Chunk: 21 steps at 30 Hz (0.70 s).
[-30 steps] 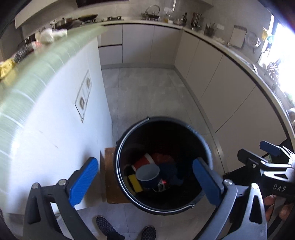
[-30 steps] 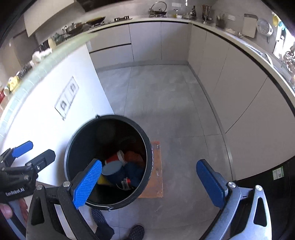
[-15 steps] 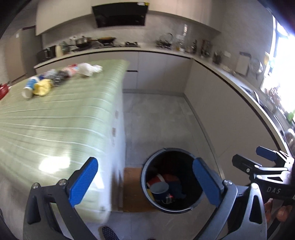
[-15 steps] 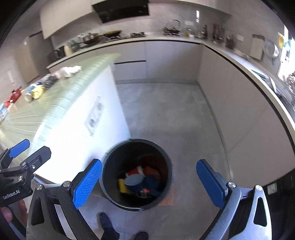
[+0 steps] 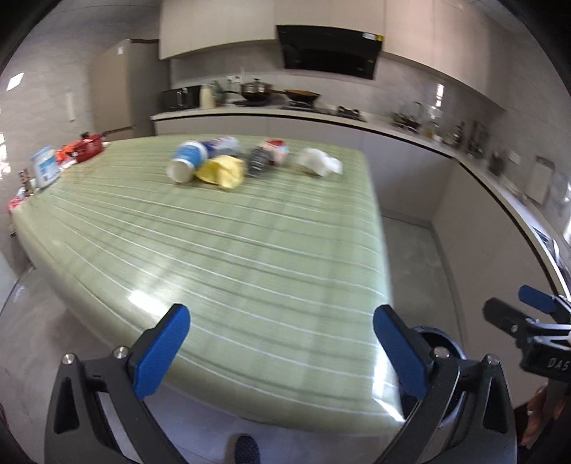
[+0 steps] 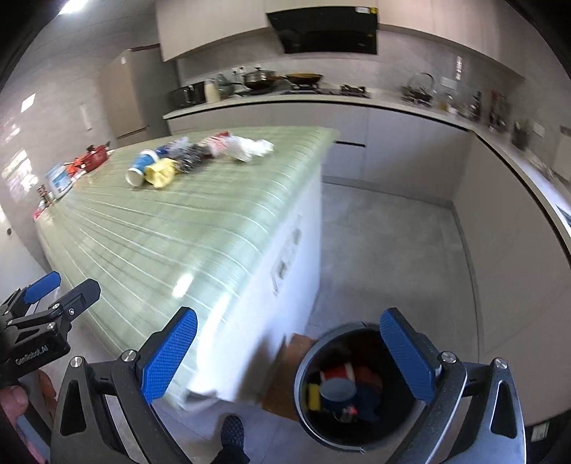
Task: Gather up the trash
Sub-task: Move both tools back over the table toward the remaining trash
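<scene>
While trash (image 5: 228, 162) lies upper centre on the green table (image 5: 249, 250), both empty grippers, left gripper (image 5: 282, 351) and right gripper (image 6: 289, 357), gape wide.

Right tool (image 6: 289, 353) spread wide, empty; trash bin (image 6: 307, 421) below right finger; tabletop (image 6: 185, 228) litter far ahead-left.

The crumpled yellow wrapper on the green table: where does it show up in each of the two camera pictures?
Left wrist view: the yellow wrapper lies upper centre, at the table's far end, right of the tipped blue-and-white cup.
Right wrist view: it lies upper left, again right of that cup.
Shared landmark: the black range hood on the far wall.
</scene>
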{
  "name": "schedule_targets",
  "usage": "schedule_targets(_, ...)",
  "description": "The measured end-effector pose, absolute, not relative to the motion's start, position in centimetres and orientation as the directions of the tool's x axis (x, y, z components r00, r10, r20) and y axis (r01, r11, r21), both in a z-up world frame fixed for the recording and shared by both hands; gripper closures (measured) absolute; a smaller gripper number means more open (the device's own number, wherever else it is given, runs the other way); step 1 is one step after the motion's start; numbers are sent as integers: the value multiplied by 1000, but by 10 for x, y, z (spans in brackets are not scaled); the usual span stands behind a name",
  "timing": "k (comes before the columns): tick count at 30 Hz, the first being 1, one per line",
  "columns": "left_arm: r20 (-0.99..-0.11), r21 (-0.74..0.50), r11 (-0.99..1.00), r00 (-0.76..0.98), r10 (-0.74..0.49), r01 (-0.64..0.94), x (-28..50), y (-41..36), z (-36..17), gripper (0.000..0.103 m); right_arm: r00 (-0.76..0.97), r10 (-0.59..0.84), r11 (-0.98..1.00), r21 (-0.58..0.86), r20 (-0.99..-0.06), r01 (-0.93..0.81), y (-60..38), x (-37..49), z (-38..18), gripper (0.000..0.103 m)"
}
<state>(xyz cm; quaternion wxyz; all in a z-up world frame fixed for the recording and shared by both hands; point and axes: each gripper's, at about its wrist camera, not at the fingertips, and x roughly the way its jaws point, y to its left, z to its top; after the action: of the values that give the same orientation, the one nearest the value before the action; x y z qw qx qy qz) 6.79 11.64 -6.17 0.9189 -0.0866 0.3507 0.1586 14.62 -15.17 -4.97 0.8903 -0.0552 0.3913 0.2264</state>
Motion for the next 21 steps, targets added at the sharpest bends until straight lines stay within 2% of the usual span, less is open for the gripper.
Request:
schedule_targets(7,-660,-92,920,715,231,-382,88,182,-56,0,603,375,881,67,-704,-469,-89,172,-38,0)
schedule_targets(15,-655,-86,917,716,242,-389,119,242,-55,1,614,380,880,65,-692,-470,-22,217,-33,0)
schedule_targets(21,-667,-94,921,711,224,-379,159,286,-63,4,614,372,880,54,-696,-473,25,259,-38,0)
